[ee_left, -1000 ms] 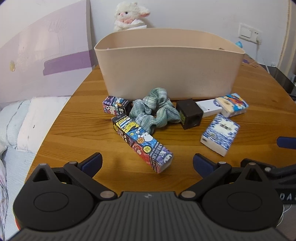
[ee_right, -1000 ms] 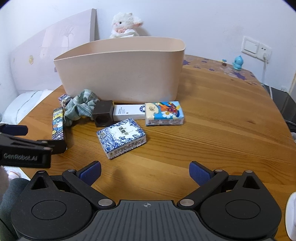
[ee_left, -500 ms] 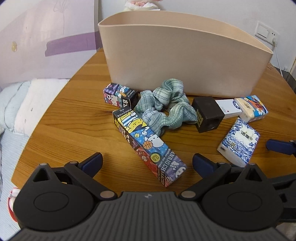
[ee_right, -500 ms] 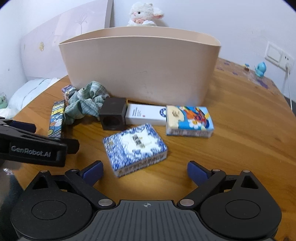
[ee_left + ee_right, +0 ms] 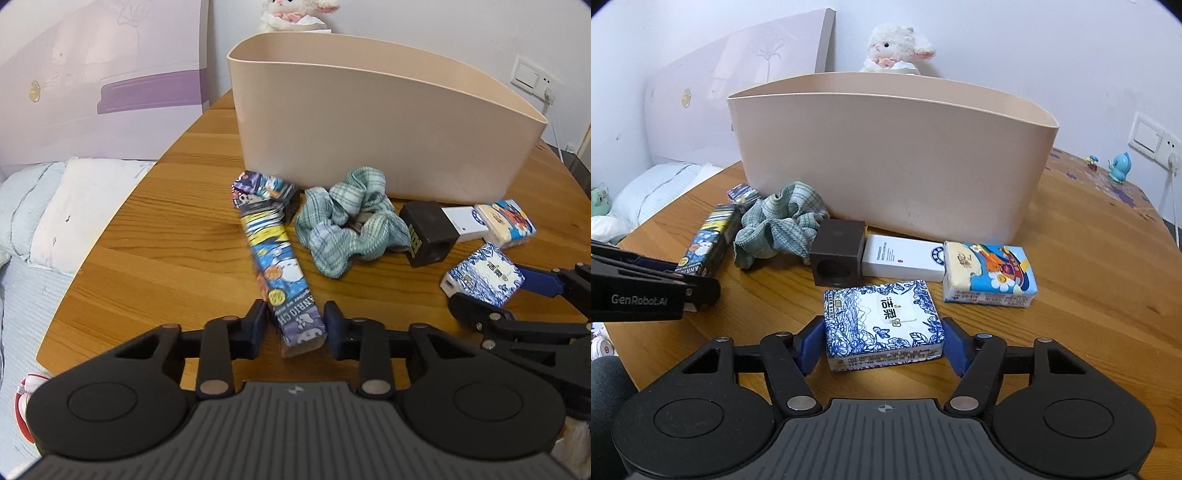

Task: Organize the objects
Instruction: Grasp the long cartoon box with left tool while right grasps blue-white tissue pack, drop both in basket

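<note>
A long cartoon-print box [image 5: 279, 266] lies on the wooden table [image 5: 177, 221], its near end between the fingers of my left gripper [image 5: 295, 325], which has closed in on both sides of it. My right gripper [image 5: 884, 341] is shut on a blue-and-white tissue pack [image 5: 882, 317], which rests on the table. This pack also shows in the left wrist view [image 5: 482, 273]. A large beige bin [image 5: 369, 125] stands behind, also in the right wrist view [image 5: 894, 155].
A green checked scrunchie [image 5: 351, 225], a small cartoon box [image 5: 264, 190], a dark cube [image 5: 836, 256], a white box [image 5: 901, 258] and a colourful tissue pack [image 5: 990, 273] lie before the bin. A plush lamb [image 5: 897, 50] sits behind. A bed [image 5: 44, 206] lies left.
Both grippers moved forward and closed from wide open: the left around the long cartoon box's near end, the right onto the blue-and-white tissue pack.
</note>
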`<state>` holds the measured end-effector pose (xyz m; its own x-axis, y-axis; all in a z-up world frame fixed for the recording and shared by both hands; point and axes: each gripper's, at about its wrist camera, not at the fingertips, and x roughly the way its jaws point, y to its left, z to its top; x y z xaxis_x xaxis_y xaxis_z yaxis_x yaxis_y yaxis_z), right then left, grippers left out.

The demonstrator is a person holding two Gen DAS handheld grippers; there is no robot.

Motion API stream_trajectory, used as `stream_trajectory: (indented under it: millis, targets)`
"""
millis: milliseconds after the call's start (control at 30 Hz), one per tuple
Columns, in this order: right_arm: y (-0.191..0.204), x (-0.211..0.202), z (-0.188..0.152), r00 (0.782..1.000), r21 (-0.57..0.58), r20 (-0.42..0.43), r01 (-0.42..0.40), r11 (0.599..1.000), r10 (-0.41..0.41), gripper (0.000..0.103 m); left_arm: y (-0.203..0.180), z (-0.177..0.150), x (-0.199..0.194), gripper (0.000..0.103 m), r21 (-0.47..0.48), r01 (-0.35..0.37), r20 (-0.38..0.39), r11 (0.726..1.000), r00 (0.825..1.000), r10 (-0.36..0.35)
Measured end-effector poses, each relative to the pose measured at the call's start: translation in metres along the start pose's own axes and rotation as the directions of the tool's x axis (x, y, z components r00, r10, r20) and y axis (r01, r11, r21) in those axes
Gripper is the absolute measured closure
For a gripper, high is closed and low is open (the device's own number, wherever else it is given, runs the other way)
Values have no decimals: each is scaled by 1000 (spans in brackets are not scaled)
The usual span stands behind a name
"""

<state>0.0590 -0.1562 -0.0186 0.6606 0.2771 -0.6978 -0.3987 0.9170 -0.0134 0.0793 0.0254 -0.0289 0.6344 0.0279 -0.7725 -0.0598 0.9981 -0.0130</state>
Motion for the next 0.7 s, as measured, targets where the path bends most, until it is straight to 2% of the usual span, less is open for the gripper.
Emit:
stream_trajectory:
  millis: [100,300,533,700]
  targets:
    - [0,-8,0,1000,9,6,-4,1000,4,41,2,-2,-4,78,2,-1,-1,1000,1000,1]
    - [-1,-32,10,998,22,57,-1,1000,0,41,10,-4,-22,78,-17,-2,38,1000,999,2]
    - [-8,-60,30,990,41,142,-1,999,-5,41,20,5,-58,78,-39,-22,131,999,991,27]
    - [-17,-74,54,976,48,216,12,999,-22,41,21,23,-82,78,-40,-28,215,999,976,36]
